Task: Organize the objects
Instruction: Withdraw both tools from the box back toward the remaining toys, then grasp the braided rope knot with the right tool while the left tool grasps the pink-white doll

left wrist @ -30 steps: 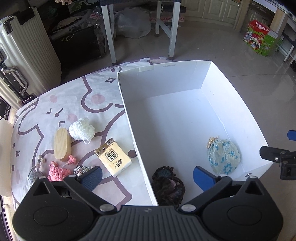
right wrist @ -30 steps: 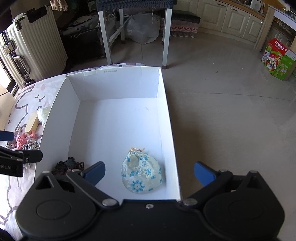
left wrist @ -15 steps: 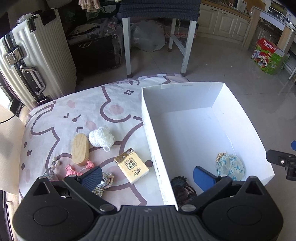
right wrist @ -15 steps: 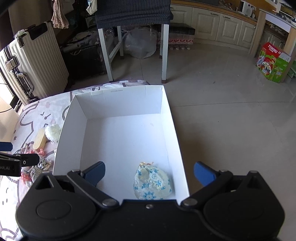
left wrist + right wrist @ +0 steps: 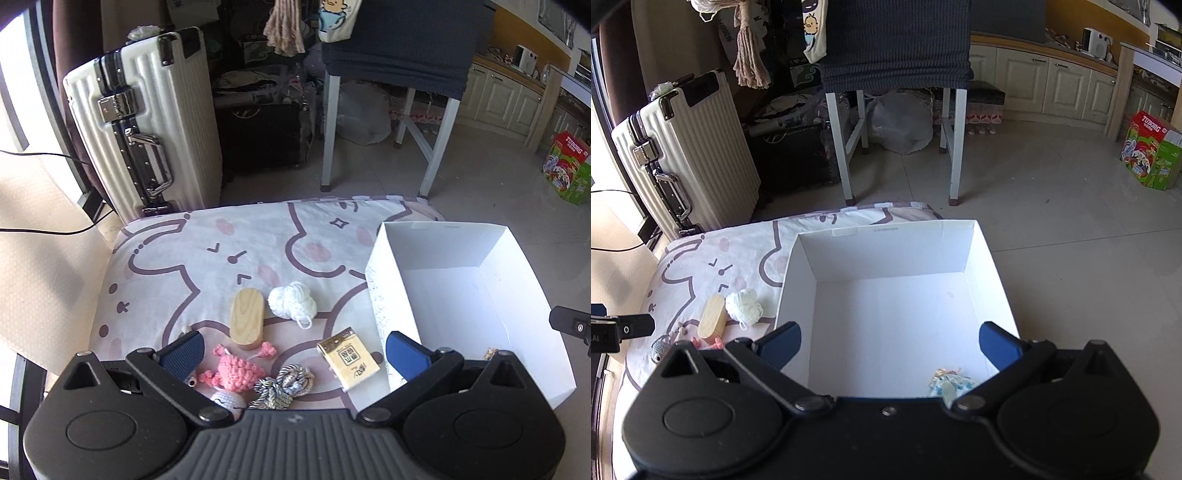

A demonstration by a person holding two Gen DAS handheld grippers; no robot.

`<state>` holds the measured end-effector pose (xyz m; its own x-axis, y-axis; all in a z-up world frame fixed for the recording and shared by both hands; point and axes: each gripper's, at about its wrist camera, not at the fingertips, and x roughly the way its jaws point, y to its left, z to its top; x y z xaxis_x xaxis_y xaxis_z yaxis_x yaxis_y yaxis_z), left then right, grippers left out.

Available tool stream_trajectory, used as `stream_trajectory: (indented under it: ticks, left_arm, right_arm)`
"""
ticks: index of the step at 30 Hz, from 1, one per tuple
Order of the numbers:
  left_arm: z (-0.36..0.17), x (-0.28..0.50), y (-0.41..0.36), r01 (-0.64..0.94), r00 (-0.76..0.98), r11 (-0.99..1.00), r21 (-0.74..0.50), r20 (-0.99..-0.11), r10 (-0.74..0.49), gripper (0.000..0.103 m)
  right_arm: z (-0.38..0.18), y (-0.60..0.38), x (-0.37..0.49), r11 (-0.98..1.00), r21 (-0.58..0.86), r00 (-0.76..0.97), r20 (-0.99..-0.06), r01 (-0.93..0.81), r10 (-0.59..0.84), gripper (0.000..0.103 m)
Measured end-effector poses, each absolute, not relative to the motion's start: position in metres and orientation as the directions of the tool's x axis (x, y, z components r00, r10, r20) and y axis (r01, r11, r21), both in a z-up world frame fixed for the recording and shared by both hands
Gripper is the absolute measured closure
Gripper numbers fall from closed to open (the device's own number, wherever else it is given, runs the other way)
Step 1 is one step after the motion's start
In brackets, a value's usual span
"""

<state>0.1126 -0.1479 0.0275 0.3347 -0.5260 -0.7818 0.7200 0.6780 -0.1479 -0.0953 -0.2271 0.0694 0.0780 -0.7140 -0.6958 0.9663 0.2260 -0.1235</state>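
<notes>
- Tiled floor filled the upper right of both views, with a suitcase [image 5: 147, 122] at upper left and a chair [image 5: 897, 74] at top centre; a cartoon-print cloth [image 5: 221, 258] covered the low surface that held everything.
- On the cloth, left of centre in the left view, lay a wooden block [image 5: 246, 318], a white yarn ball [image 5: 291, 303], a pink crochet toy [image 5: 236, 373], a grey rope knot [image 5: 284, 384] and a tissue pack [image 5: 349, 360], all loose and close together.
- Left gripper [image 5: 293, 350] hung over that cluster with jaws spread wide, holding nothing and touching nothing.
- Risk, as I judged it: a closing pinch there could catch toy and knot together, since they touched; the soft yarn could also trail its loose strand and snag.
- White box [image 5: 798, 266] stood at right, its left wall just beside the pack; a low carry could have clipped that thin wall and shoved the box.
- Right gripper [image 5: 890, 343] hovered over the box, jaws equally wide and empty.
- Floral pouch [image 5: 951, 382] lay inside at the near right corner, partly hidden by the gripper body.
</notes>
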Motion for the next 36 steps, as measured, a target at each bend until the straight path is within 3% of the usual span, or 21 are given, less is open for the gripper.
stream_trajectory:
  ticks: [20, 36]
  left_arm:
    - [0.016, 0.162, -0.076, 0.644, 0.441, 0.753, -0.134, -0.739, -0.509, 0.000]
    - [-0.006, 0.192, -0.090, 0.703, 0.397, 0.702, -0.113, -0.757, -0.519, 0.003]
  right_arm:
    - [0.062, -0.218, -0.016, 0.293, -0.050, 0.194, -0.641, 0.955, -0.743, 0.000]
    - [0.031, -0.230, 0.026, 0.312, -0.059, 0.193, -0.672, 0.948, -0.715, 0.000]
